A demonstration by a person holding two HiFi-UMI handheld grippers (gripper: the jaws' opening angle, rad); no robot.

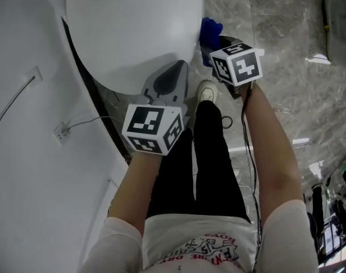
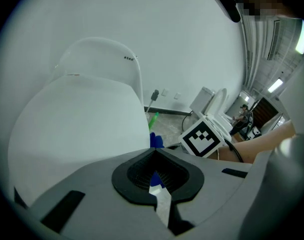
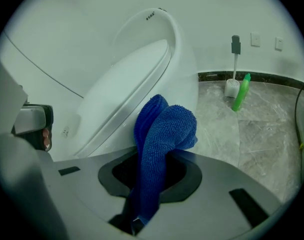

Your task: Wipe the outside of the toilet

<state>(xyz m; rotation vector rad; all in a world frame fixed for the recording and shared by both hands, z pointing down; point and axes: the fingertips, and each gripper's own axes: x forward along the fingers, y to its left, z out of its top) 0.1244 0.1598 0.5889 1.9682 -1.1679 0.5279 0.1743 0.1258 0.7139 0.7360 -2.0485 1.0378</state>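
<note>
Over on the right flank of the toilet (image 3: 123,86), the right gripper (image 3: 148,186) has its jaws clamped on a blue cloth (image 3: 164,129). The cloth sticks up out of the jaws in a folded wad, right in front of the bowl's side, just below the closed lid. I honestly can't tell whether the fabric is touching the porcelain or sitting just off it.

The left gripper (image 2: 156,179) is by the front of the toilet. Its jaws are pretty much together with nothing between them, just a thin slit showing floor through it. It looks like it's along for the ride right now.

My read is that this is the wiping step on the bowl's right side, either at contact or about to be. Nothing here shows how much of the outside is done, so I won't guess at progress.

For the next move, I'd say press the wad flat against the curved side and sweep along it while keeping the squeeze firm. The cloth is bunched, not spread, so only a small patch would rub at once.

A toilet brush (image 3: 234,79) and a green bottle (image 3: 240,98) stand against the far wall on the marble floor (image 3: 264,134), well apart from all this.
</note>
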